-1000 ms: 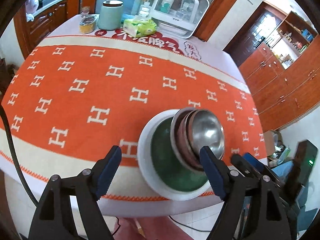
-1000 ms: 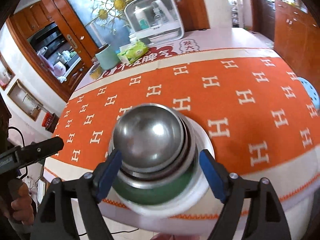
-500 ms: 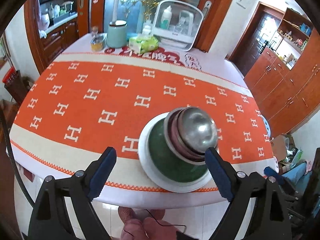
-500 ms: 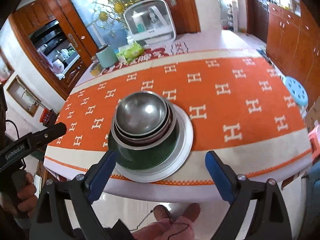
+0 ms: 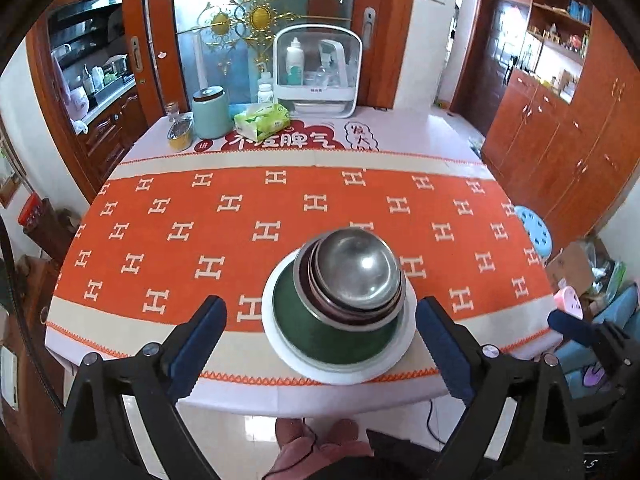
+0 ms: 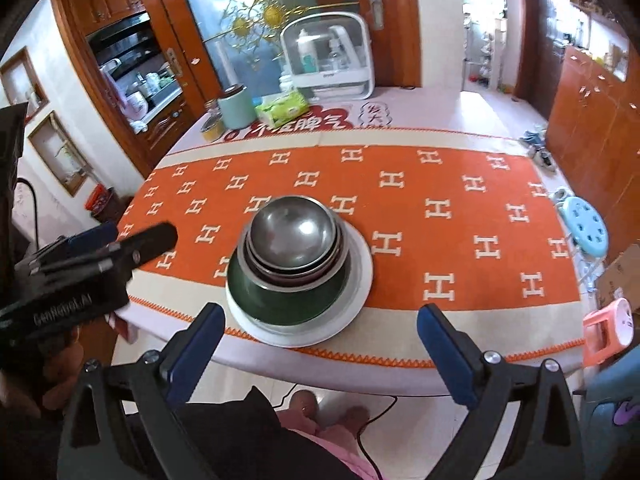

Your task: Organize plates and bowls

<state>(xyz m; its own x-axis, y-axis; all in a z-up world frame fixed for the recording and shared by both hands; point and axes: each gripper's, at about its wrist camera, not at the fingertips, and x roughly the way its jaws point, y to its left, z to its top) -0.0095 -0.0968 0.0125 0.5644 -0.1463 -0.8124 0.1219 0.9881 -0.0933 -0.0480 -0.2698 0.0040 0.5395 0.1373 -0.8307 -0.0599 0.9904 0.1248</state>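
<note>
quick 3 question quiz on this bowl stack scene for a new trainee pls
1. True or false: the left gripper is shut on the white plate.
2. Multiple choice: what sits directly on the white plate? A) the green bowl B) the tissue pack C) the teal canister
3. Fill in: the steel bowls are nested inside the ____ bowl.

Key
1. False. Both the left gripper and the right gripper are open, off the table's near edge, holding nothing.
2. A. The tissue pack and canister stand at the far end of the table.
3. Green.
</note>
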